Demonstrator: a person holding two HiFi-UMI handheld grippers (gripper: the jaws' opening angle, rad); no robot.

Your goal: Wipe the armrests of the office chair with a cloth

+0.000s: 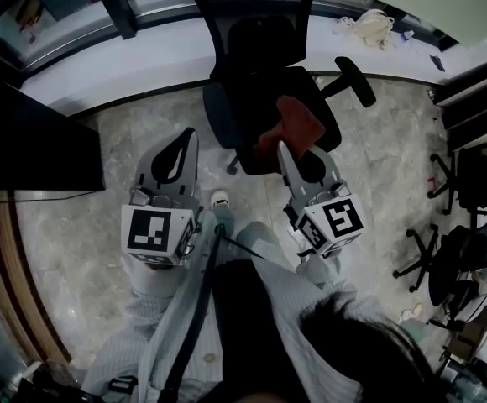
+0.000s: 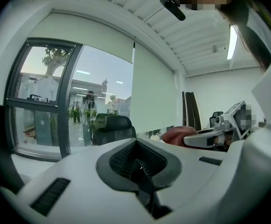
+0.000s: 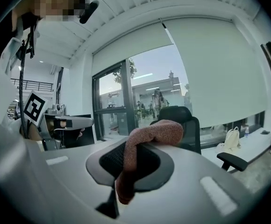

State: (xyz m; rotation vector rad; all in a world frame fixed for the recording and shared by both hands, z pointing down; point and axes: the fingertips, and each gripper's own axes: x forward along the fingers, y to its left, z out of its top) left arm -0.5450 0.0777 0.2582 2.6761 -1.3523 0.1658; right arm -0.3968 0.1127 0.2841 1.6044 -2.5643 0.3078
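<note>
Entry: approach, no contact with the chair yet.

- Left tool (image 2: 138, 161): jaws fully together, nothing between them. It is held level, short of the chair.
- Right tool (image 3: 128, 164): jaws pinched on a reddish-brown cloth (image 3: 150, 133). One fold is caught in the jaws; the rest bulges loose over the top of them.
- Office chair (image 1: 260, 49): black mesh, stands on the marble floor (image 1: 84, 200) close to the floor's far edge, under the white window ledge (image 1: 117, 61), seat facing the person.
- One armrest (image 1: 354, 81) sticks out clearly at the right of the head view. The other is probably the dark shape beside the seat at the left, but it merges with the seat and I cannot confirm it.

Risks, as judged:
1. The grip takes only a fold, so drag along the armrest pad could pull the cloth free.
2. The chair likely swivels or rolls, and sideways wiping pressure with nothing bracing it would push it away.
3. With so little cloth in front of the jaws, the hard jaws may scrape the pad.
</note>
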